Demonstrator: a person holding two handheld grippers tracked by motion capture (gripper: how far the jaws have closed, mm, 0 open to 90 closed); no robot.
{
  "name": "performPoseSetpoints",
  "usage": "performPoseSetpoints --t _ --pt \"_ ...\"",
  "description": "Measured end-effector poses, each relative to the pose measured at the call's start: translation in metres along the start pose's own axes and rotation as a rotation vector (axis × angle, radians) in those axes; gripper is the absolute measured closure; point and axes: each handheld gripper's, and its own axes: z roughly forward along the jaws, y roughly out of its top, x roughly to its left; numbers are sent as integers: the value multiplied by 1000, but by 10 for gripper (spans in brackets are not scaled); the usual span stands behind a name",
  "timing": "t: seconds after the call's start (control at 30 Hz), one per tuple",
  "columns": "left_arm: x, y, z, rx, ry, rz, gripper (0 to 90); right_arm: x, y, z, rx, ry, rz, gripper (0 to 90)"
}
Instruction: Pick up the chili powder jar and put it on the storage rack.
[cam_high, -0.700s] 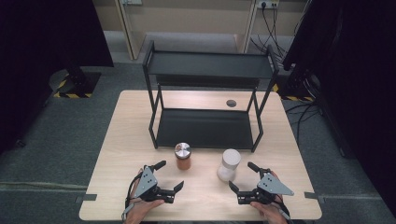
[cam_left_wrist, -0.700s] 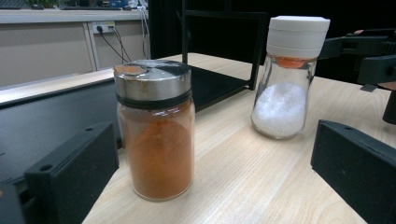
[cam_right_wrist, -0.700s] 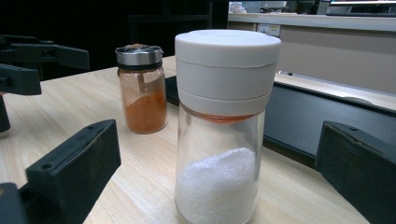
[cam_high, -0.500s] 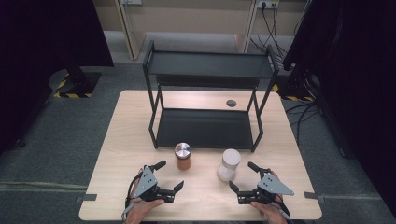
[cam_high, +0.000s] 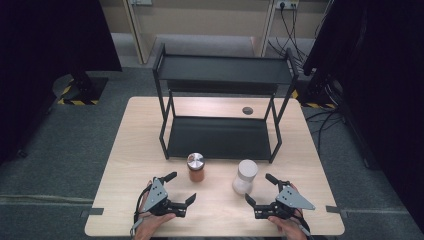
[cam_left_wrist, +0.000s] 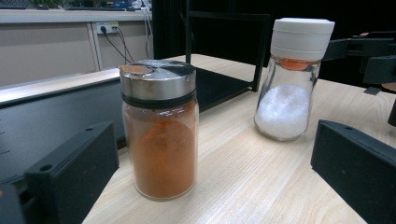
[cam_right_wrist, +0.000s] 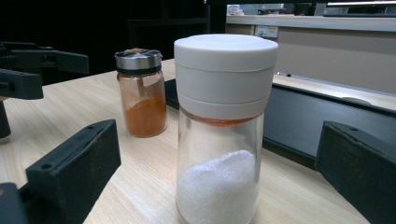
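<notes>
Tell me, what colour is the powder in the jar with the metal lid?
Orange-brown; the jar with the metal lid shows best in the left gripper view.

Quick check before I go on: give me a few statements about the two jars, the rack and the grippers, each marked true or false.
1. The spice jar with the metal lid stands upright on the table. True.
2. The salt jar sits on the lower level of the black rack. False: it stands on the table in front of the rack.
3. The left gripper is shut on the spice jar. False: its jaws are open and clear of the jar.
4. The right gripper has open jaws, with the salt jar just ahead. True.
5. The salt jar has a white cap. True.
</notes>
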Motion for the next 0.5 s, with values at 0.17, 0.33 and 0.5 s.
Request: performPoseSetpoints --t 0.17,0.33,0.5 --pt "0 1 4 -5 7 -7 3 -1 0 0 0 -5 7 3" --pt "2 1 8 1 4 -11 3 0 0 -1 -8 -9 10 3" --pt "2 4 14 4 8 -17 3 -1 0 0 -8 -10 14 4"
